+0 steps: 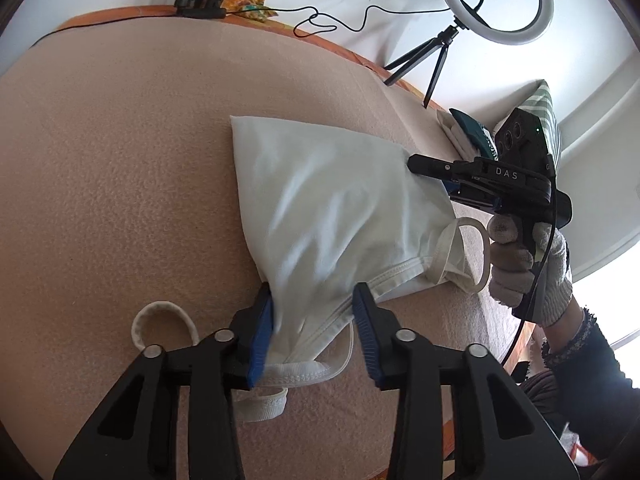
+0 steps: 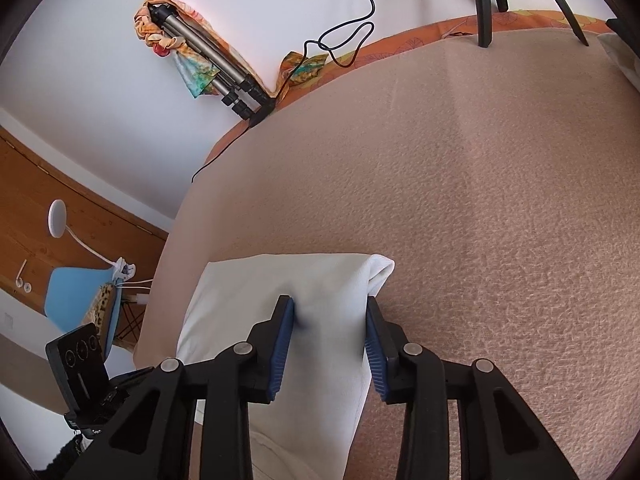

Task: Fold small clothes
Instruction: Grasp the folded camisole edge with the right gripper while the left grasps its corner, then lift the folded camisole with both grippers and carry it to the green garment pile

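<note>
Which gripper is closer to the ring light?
Right. The right gripper reaches over the white top's far edge, toward the ring light. The left gripper is at the near strap end.

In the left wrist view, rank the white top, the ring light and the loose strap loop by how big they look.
1. White top, clearly largest.
2. Ring light.
3. Strap loop, smallest, though it lies nearer the camera than the light, so true sizes stay unsure.
</note>
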A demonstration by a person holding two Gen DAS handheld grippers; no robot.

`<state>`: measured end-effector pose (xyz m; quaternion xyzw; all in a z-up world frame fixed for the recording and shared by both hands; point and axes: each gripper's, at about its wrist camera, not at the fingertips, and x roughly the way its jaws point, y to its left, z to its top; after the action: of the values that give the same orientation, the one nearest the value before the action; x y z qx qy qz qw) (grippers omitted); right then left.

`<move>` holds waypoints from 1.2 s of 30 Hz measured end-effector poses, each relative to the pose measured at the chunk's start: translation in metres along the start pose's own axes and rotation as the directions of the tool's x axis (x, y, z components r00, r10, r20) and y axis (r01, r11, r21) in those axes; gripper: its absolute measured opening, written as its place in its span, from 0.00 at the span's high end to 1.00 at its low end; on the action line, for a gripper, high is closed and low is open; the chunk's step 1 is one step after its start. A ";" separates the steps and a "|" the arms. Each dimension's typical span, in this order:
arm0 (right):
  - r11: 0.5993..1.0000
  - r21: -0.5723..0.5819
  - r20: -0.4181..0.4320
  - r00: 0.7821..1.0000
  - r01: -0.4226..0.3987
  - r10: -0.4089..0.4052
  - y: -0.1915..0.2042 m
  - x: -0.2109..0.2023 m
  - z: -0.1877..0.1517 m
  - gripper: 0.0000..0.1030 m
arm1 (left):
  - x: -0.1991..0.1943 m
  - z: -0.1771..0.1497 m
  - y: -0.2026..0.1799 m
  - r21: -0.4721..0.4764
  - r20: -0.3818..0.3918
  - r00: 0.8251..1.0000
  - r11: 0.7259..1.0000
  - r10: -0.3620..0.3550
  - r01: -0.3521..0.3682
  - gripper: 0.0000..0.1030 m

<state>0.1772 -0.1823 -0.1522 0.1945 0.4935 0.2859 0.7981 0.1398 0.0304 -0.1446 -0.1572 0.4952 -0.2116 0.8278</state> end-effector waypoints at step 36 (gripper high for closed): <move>0.906 -0.323 0.252 0.947 0.275 -0.198 0.100 -0.091 -0.031 0.93 | -0.031 -0.021 -0.098 0.313 0.223 0.973 0.940 0.066 -0.136 0.95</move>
<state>0.0916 -0.1643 -0.0454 0.0157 0.3655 0.2480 0.8970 0.0889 -0.0393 -0.0852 -0.0136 0.3710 -0.2300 0.8996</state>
